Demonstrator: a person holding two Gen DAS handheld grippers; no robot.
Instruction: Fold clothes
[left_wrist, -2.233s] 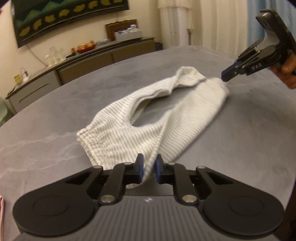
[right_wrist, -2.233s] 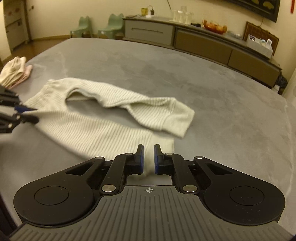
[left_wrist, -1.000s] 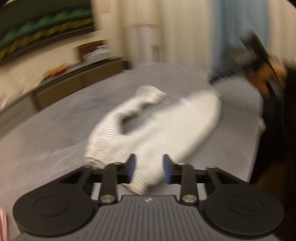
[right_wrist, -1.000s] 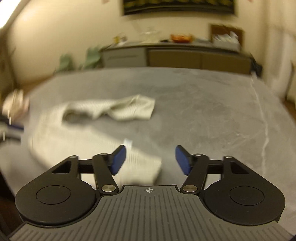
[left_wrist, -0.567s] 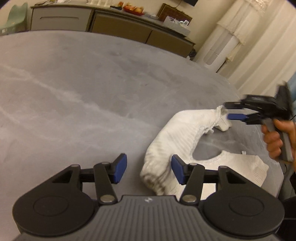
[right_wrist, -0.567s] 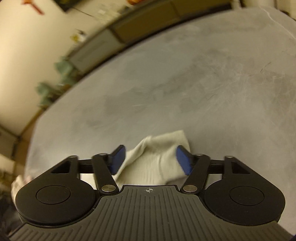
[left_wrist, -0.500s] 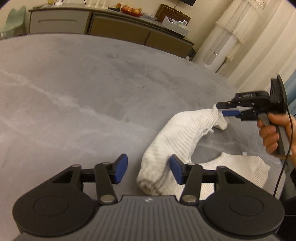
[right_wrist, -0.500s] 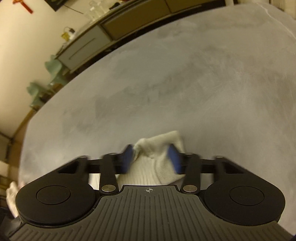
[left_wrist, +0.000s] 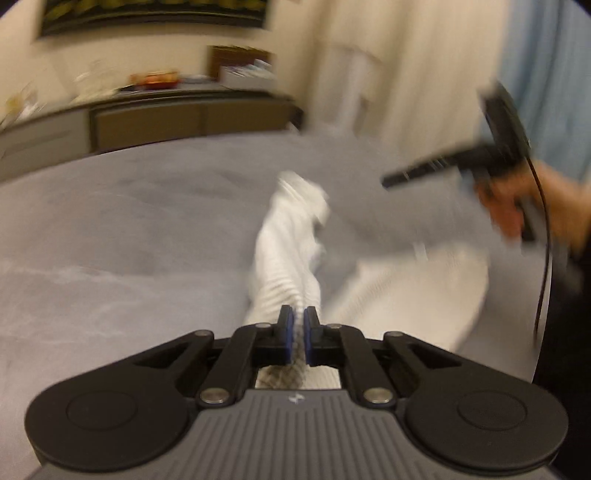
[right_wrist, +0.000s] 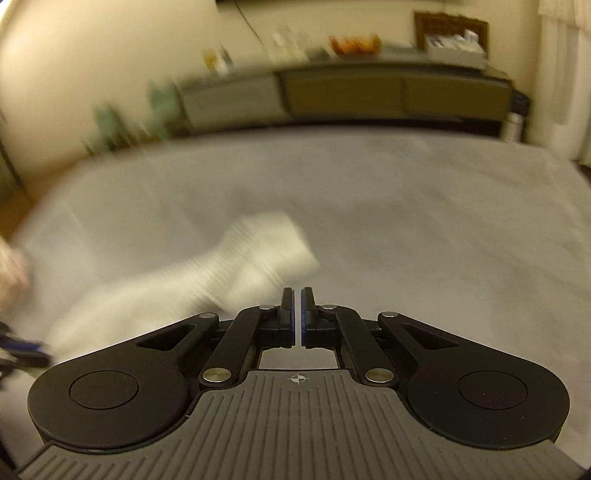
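Left gripper (left_wrist: 298, 334), jaws clamped on the white knit (left_wrist: 286, 251) at its near end; right gripper (right_wrist: 298, 319), jaws together on nothing, beside its far end. Knit sprawls across the grey bench (left_wrist: 129, 236).

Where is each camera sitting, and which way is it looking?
Left wrist: rides on the left gripper, looking along its fingers over the white garment they pinch; the person's hand holding the right gripper shows on the right.
Right wrist: rides on the right gripper, shut on nothing, facing the sideboard; no hand shows.
Both show the garment, the grey table and the sideboard.
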